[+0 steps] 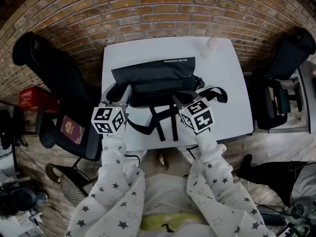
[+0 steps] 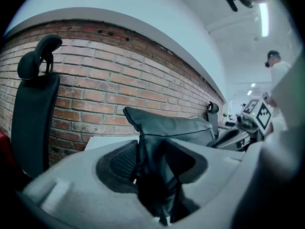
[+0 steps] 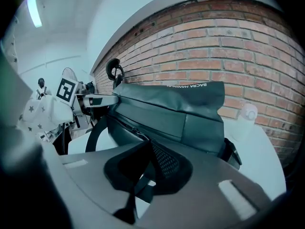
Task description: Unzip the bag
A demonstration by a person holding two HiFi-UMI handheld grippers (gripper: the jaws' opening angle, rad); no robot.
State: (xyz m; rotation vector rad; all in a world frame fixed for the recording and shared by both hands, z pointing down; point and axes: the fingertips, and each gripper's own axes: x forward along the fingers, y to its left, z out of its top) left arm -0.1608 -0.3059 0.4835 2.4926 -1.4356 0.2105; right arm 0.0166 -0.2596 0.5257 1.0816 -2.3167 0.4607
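Note:
A black bag (image 1: pixel 158 78) lies across the white table (image 1: pixel 224 88), its straps (image 1: pixel 165 122) trailing toward the front edge. My left gripper (image 1: pixel 118 94) is at the bag's left end. In the left gripper view its jaws are shut on a thick fold of the bag's fabric (image 2: pixel 157 156). My right gripper (image 1: pixel 186 98) is at the bag's front, right of the middle. The zip line (image 3: pixel 136 133) runs along the bag (image 3: pixel 176 109) straight into the right gripper (image 3: pixel 145 161), whose jaws are pinched on the thin zip pull.
A small white bottle (image 1: pixel 212 46) stands at the table's far right corner. Black office chairs stand to the left (image 1: pixel 54 78) and right (image 1: pixel 284 58); the left one carries a dark red booklet (image 1: pixel 71 129). A brick wall (image 1: pixel 163 9) is behind the table.

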